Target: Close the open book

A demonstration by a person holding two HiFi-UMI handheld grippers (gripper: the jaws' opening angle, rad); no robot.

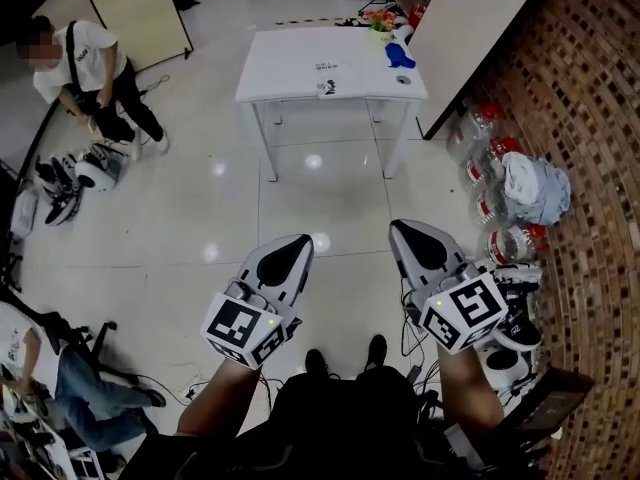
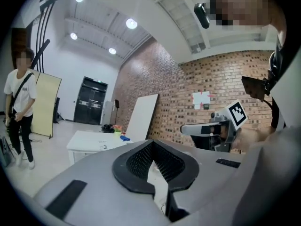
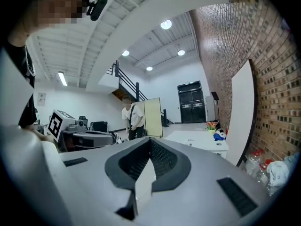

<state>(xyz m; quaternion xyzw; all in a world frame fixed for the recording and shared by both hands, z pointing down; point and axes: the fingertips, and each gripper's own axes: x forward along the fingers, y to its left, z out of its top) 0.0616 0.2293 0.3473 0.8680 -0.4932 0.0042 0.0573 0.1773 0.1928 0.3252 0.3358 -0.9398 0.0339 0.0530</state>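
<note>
Left claw (image 1: 299,242) and right claw (image 1: 402,230) both pinched shut, nothing in either, riding side by side. The white table (image 1: 290,80) is dead ahead, well apart. The book is presumably up there, too small to pick out. Neither claw looks nearer.

I'm in a big open workspace, something like a robotics lab set up in a converted hall. A brick wall (image 1: 590,168) runs along the right of my right gripper (image 1: 420,236), with plastic bottles (image 1: 488,158) heaped at its foot. Ahead of both grippers a white table (image 1: 300,68) stands on a glossy pale floor (image 1: 200,218). Far left of my left gripper (image 1: 288,256), a person (image 1: 90,73) bends over black-and-white gear (image 1: 75,176). Round ceiling lights (image 2: 131,23) hang high overhead, and black double doors (image 2: 91,100) stand beyond the table.
</note>
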